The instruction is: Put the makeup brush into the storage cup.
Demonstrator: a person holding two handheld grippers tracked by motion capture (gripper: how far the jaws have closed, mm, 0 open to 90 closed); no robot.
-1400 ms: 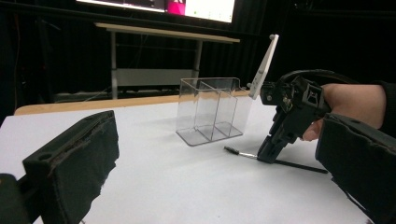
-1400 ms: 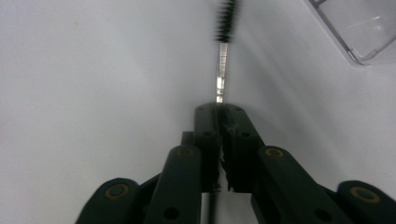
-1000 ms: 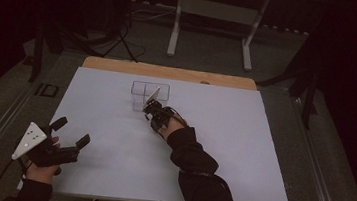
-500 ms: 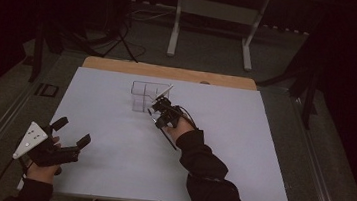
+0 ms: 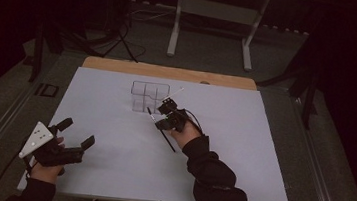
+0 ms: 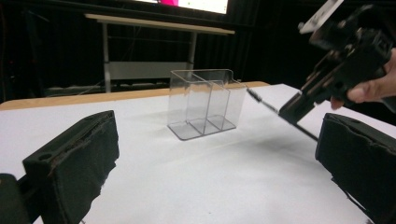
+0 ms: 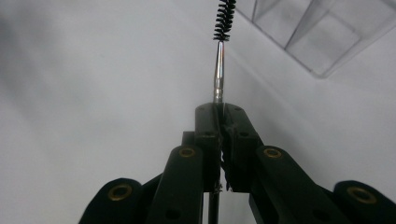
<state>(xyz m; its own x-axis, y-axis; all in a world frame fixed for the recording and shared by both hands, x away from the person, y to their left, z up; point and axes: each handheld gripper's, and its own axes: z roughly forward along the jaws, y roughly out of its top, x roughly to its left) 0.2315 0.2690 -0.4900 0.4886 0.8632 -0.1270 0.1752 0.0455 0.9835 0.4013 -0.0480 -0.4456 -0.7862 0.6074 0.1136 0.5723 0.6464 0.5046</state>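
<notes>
R gripper (image 5: 164,116) has its fingers pinched on a thin brush (image 7: 218,70), gripped mid-shaft. Bristle tip points toward the clear organizer (image 5: 149,96); the long handle end trails back under the hand. In the high view the brush hangs tilted above the tabletop (image 5: 240,162), bristle end just beside the organizer's front right corner, not yet over any slot. L gripper (image 5: 76,132) sits near the tabletop's left front edge, fingers spread, nothing between them, well apart from the organizer.

Judging from this, the job looks like dropping the brush into one of the slots.

Risks from here:
- Brush is thin and the grip is on a narrow shaft, so it could pivot or slip in the fingers if the tip bumps anything.
- Organizer is light clear plastic w/ nothing holding it. A low approach would catch the bristles on the rim or wall and shove or tip it.
- Clear walls are hard to read, so it's easy to misjudge which slot the tip is over.
- The trailing handle end may drag on the tabletop if the hand drops before tilting the brush upright.
- Letting go while tilted: brush could lean out or topple the organizer.
</notes>
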